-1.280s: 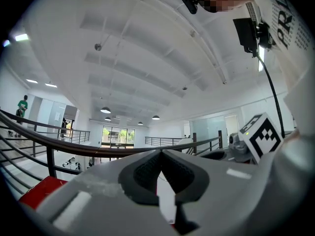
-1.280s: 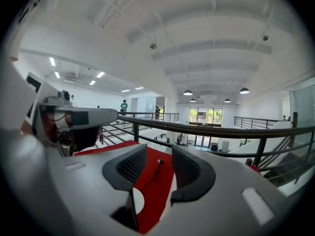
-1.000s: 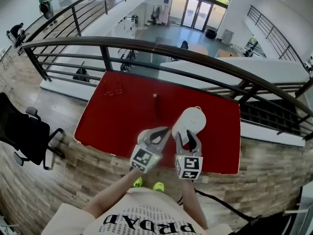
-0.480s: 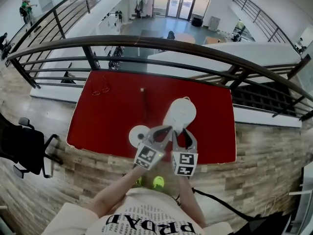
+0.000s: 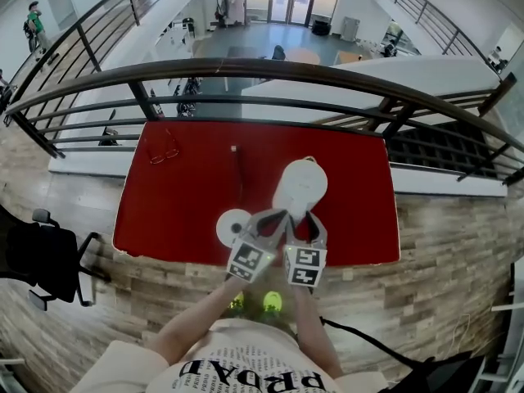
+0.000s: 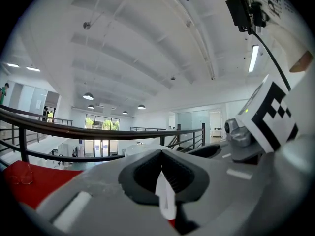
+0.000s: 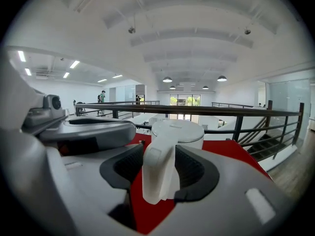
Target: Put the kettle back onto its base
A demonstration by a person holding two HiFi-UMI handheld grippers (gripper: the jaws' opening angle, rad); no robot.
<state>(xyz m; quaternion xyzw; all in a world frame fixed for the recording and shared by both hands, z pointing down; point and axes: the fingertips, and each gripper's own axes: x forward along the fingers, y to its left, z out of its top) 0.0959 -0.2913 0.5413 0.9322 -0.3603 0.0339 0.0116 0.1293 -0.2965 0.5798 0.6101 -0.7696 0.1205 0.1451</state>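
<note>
The white kettle (image 5: 300, 183) appears to stand on the red table (image 5: 188, 191), right of and beyond its round white base (image 5: 231, 226), which is bare. My right gripper (image 5: 308, 219) is at the kettle's near side. In the right gripper view the kettle's handle (image 7: 158, 171) stands between the jaws, which have just been opening. A slim gap shows at the left pad, so the right gripper (image 7: 160, 173) is open. My left gripper (image 5: 277, 217) points level beside it, jaws together, nothing held. The left gripper (image 6: 164, 188) sees the kettle (image 6: 142, 149) just ahead.
A pair of glasses (image 5: 162, 150) lies at the table's far left. A small object with a dark cord (image 5: 239, 170) lies near the middle back. A dark railing (image 5: 262, 70) runs behind the table, over a drop. A black office chair (image 5: 45, 256) stands left.
The base, hidden a second ago, now shows left of the left gripper. Both grippers have sunk toward the table and sit closer together by the kettle.
</note>
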